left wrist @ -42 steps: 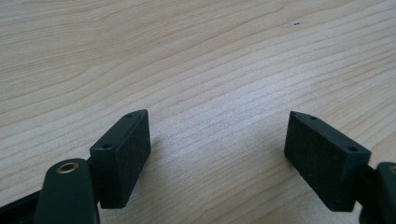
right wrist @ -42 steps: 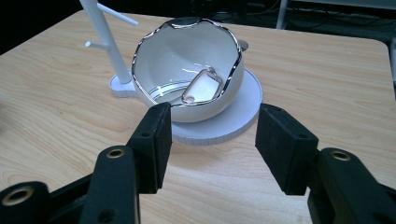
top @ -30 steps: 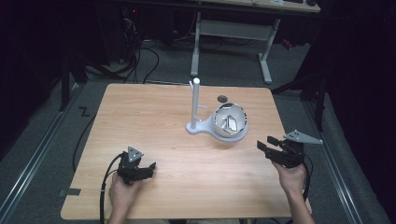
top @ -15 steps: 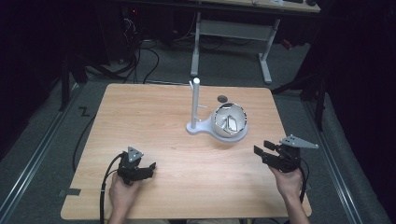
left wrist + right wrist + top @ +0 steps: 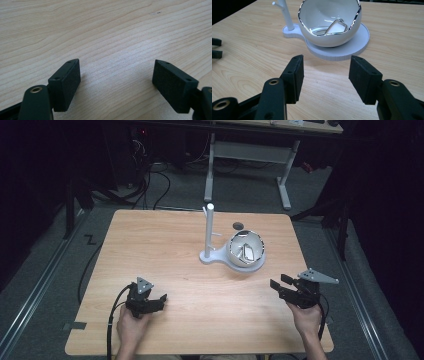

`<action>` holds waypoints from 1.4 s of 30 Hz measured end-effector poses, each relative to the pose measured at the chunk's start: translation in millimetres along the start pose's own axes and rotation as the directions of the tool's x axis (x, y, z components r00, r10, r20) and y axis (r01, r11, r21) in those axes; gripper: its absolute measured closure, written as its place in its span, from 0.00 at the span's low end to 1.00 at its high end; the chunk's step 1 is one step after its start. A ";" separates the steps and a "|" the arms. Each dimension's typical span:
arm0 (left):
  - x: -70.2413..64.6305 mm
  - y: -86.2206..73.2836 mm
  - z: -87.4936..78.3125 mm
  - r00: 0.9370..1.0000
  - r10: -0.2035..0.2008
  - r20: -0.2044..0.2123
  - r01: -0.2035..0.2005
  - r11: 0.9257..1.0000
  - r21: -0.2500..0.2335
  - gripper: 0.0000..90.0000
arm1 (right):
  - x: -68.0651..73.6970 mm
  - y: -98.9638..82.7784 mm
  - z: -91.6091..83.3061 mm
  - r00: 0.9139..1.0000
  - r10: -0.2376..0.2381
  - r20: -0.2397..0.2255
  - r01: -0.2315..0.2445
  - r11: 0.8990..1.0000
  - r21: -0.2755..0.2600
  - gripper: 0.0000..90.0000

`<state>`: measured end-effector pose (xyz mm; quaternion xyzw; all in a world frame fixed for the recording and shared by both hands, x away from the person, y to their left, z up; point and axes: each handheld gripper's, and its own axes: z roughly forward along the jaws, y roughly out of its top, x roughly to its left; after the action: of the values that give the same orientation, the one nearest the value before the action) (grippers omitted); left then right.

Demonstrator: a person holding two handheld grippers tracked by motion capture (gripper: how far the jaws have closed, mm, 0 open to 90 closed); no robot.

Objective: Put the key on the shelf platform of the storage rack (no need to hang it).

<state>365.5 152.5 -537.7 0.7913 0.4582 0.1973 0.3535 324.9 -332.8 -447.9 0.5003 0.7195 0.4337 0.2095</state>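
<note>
A white bowl (image 5: pixel 245 250) (image 5: pixel 329 22) with a shiny wavy rim sits on the round dish of a white stand (image 5: pixel 215 256) (image 5: pixel 342 50) at the table's middle right. A thin white post (image 5: pixel 209 227) (image 5: pixel 287 15) rises from the stand's left end. Inside the bowl lies a small pale piece with a metallic edge (image 5: pixel 336 27). My right gripper (image 5: pixel 280 286) (image 5: pixel 325 75) is open with nothing between its jaws, a short way in front of the bowl. My left gripper (image 5: pixel 157 301) (image 5: pixel 116 80) rests open on bare wood at the front left.
The wooden table (image 5: pixel 150 250) has a small dark round spot (image 5: pixel 238 226) behind the bowl. Beyond the far edge stand a white desk frame (image 5: pixel 250 155) and cables on the dark floor. Black cables trail from both grippers off the near edge.
My right gripper has drifted nearer the table's front edge and slightly left, away from the bowl. The left gripper has stayed put.
</note>
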 end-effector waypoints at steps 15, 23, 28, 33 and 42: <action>0.0 0.0 0.0 1.000 0.000 0.000 0.000 1.000 0.000 0.26 | 1.3 -11.6 12.4 1.000 0.009 0.007 -0.009 1.000 0.020 0.51; 0.0 0.0 0.0 1.000 0.000 0.000 0.000 1.000 0.000 0.26 | 2.4 -16.0 19.2 1.000 0.010 0.000 -0.010 0.999 0.033 0.52; 0.0 0.0 0.0 1.000 0.000 0.000 0.000 1.000 0.000 0.26 | 3.4 -18.0 24.8 1.000 0.000 -0.015 0.001 0.999 0.038 0.52; 0.0 0.0 0.0 1.000 0.000 0.000 0.000 1.000 0.000 0.26 | 5.4 -21.1 31.5 1.000 -0.005 -0.024 0.006 0.998 0.055 0.52; 0.0 0.0 0.0 1.000 0.000 0.000 0.000 1.000 0.000 0.26 | 8.5 -25.7 45.0 0.999 -0.020 -0.026 0.022 0.996 0.081 0.52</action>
<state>365.5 152.4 -537.7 0.7912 0.4583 0.1972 0.3536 340.7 -309.7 -492.3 0.4954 0.7443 0.4082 0.1844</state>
